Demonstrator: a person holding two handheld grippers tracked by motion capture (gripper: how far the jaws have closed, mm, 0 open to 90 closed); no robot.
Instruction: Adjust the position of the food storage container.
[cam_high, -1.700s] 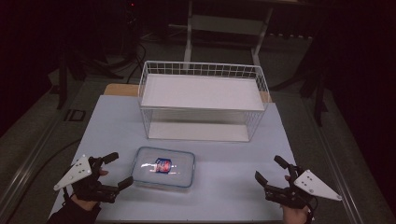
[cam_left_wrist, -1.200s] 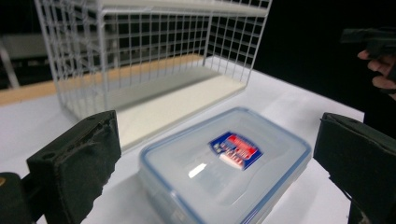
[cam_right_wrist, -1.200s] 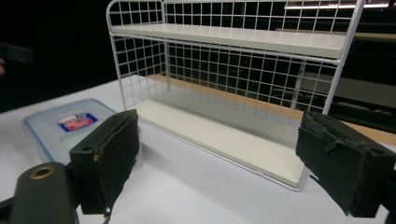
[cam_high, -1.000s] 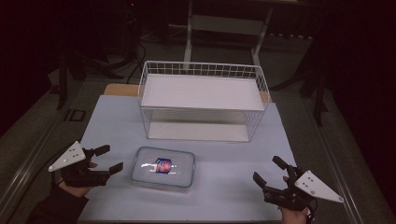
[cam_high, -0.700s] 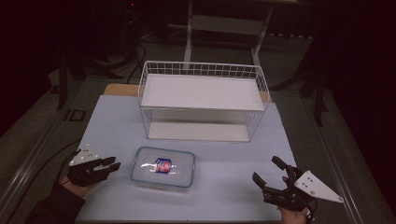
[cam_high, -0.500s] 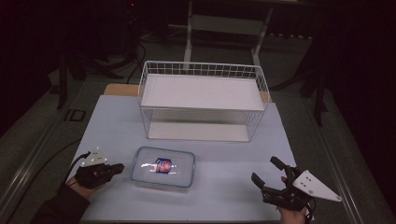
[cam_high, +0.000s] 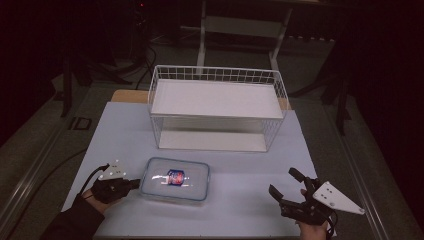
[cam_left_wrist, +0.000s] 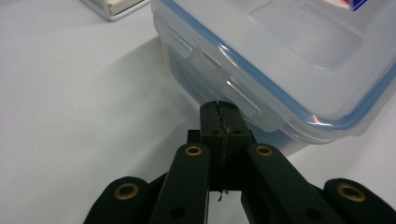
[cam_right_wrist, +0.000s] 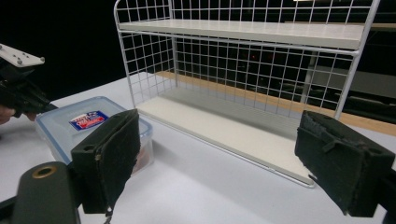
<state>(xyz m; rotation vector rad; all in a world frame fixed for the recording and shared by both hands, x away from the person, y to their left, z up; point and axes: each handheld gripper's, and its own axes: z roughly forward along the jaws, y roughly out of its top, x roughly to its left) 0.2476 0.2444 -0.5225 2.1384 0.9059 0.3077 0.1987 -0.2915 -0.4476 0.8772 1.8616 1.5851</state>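
left gripper (cam_left_wrist: 219, 116) has just closed empty – jaws together, at the box's (cam_high: 175, 179) nine o'clock latch. right gripper (cam_high: 289, 192) gapes – idle. unlatching looks next

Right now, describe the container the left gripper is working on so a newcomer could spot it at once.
On the white table, in front of the white wire shelf rack, lies a flat clear plastic box. Its blue-sealed snap lid and the red-and-blue label showing through it set it apart; the shut left gripper is at its left end.
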